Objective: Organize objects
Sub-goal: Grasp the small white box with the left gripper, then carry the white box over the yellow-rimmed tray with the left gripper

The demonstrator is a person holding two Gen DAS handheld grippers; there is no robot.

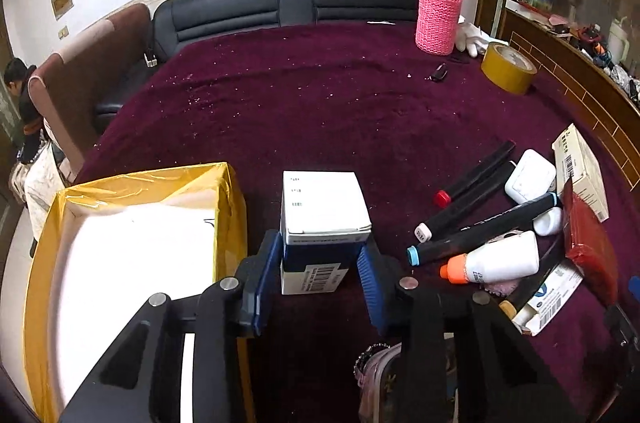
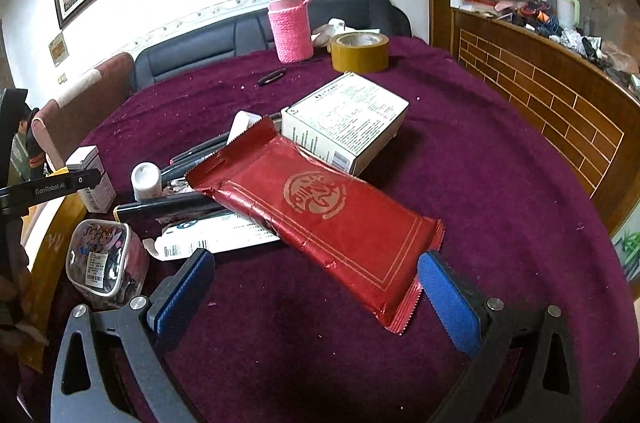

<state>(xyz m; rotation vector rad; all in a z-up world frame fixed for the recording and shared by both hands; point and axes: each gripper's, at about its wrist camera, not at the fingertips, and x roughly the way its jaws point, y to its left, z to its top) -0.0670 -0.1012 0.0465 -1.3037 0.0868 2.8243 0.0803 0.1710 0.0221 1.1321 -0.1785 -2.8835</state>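
My left gripper (image 1: 320, 263) is shut on a small white and blue box (image 1: 324, 215), its blue pads pressed on both sides, just right of a yellow-taped open carton (image 1: 224, 191). My right gripper (image 2: 316, 283) is open and empty, its jaws wide on either side of the near end of a red foil packet (image 2: 320, 219) that lies on the pile. The pile holds black markers (image 1: 476, 235), a white bottle with an orange cap (image 1: 496, 259), a white printed box (image 2: 348, 119) and a long white carton (image 2: 224, 235). The left gripper's arm (image 2: 48, 187) shows in the right wrist view.
A purple cloth (image 1: 320, 95) covers the round table. A pink knitted flask (image 1: 438, 15), a roll of brown tape (image 1: 508, 67) and a small black object (image 1: 438, 73) stand at the far side. A clear cartoon pouch (image 2: 104, 255) lies near the left. A wooden counter (image 2: 540, 95) runs on the right.
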